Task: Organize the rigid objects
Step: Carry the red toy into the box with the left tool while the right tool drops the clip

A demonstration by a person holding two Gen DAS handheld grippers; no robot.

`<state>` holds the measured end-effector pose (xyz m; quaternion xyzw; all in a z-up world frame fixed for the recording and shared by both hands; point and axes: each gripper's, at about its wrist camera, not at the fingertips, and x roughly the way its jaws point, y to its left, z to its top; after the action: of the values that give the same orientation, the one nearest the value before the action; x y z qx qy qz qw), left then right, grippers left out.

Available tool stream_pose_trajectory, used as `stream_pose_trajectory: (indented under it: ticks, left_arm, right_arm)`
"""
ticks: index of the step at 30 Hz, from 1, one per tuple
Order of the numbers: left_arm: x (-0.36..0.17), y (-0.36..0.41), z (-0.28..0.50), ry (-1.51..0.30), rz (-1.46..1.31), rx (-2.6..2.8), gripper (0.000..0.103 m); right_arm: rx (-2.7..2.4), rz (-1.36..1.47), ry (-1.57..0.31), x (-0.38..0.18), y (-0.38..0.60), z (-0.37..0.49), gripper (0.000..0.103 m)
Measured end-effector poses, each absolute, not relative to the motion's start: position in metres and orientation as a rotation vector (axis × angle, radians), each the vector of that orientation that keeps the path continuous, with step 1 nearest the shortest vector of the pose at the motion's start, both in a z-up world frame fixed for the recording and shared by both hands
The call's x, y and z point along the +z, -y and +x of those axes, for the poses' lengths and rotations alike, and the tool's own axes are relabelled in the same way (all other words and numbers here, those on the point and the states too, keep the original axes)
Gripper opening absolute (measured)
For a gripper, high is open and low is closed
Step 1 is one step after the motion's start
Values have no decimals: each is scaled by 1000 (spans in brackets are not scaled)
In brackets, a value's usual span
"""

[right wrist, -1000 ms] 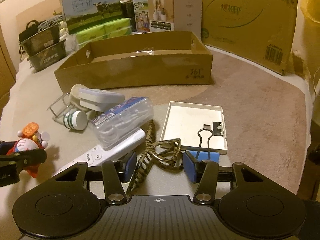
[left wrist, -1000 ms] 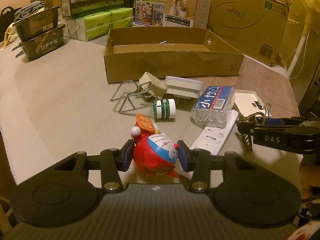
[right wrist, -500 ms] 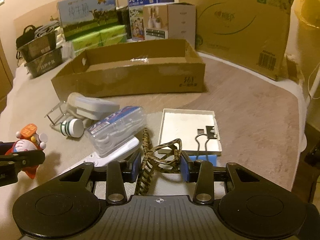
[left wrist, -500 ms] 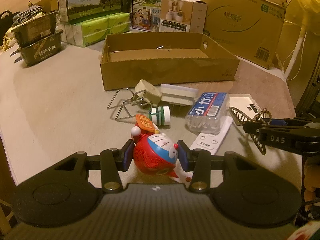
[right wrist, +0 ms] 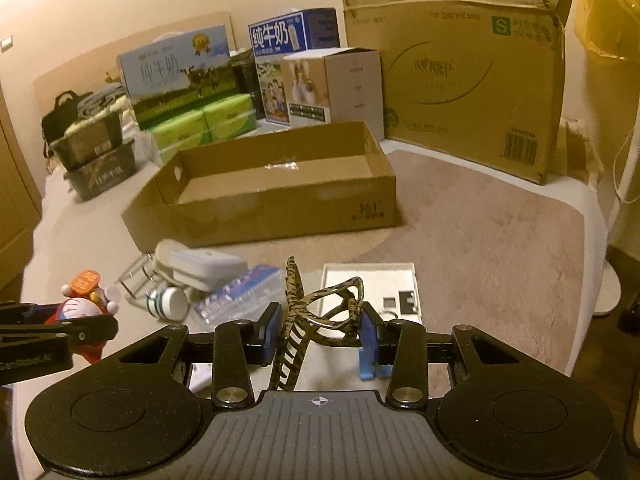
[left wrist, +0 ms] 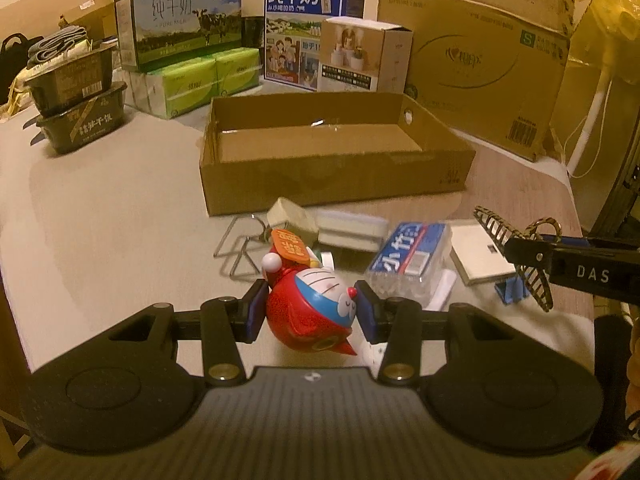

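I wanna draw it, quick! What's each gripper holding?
Left gripper: shut on the red cat toy.
Right gripper: shut on the striped hair claw.

Dim, warm amber indoor light throughout, brightest at the upper right. Soft shadows under the shallow cardboard tray (left wrist: 336, 172) and beside the large carton (right wrist: 460, 80). Strong fisheye bending toward the edges, dark vignette in the corners. Slight motion blur in the right wrist view; left wrist view sharper.

Clamped toy (left wrist: 310, 308), clamped hair clip (right wrist: 320, 312)
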<state>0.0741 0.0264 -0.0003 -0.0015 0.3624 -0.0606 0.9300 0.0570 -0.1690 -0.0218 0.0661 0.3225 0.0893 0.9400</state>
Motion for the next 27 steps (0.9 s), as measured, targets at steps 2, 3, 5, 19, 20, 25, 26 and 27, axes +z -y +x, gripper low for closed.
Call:
stream_pose_trajectory:
  ticks: [2, 3, 5, 19, 20, 25, 26, 27]
  left_arm:
    - [3, -27, 81, -735, -6, -122, 42]
    - [5, -28, 85, -731, -8, -121, 42]
    - [11, -30, 95, -718, -13, -117, 42]
    - [38, -50, 214, -640, -19, -79, 42]
    - [36, -52, 224, -641, -13, -76, 42]
    - [17, -58, 258, -670, 0, -69, 42]
    - [12, -59, 263, -679, 2, -68, 42]
    - [8, -60, 266, -687, 2, -67, 42]
  right_arm:
    - [206, 142, -656, -18, 169, 63, 41]
    - [219, 141, -654, -15, 167, 69, 41]
    - [236, 139, -645, -10, 166, 79, 41]
    - [258, 83, -551, 23, 173, 211, 41]
    - [253, 78, -551, 22, 174, 223, 41]
    - [237, 64, -581, 5, 179, 257, 41]
    - [235, 62, -593, -1, 180, 263, 41]
    - [234, 58, -603, -5, 180, 267, 41]
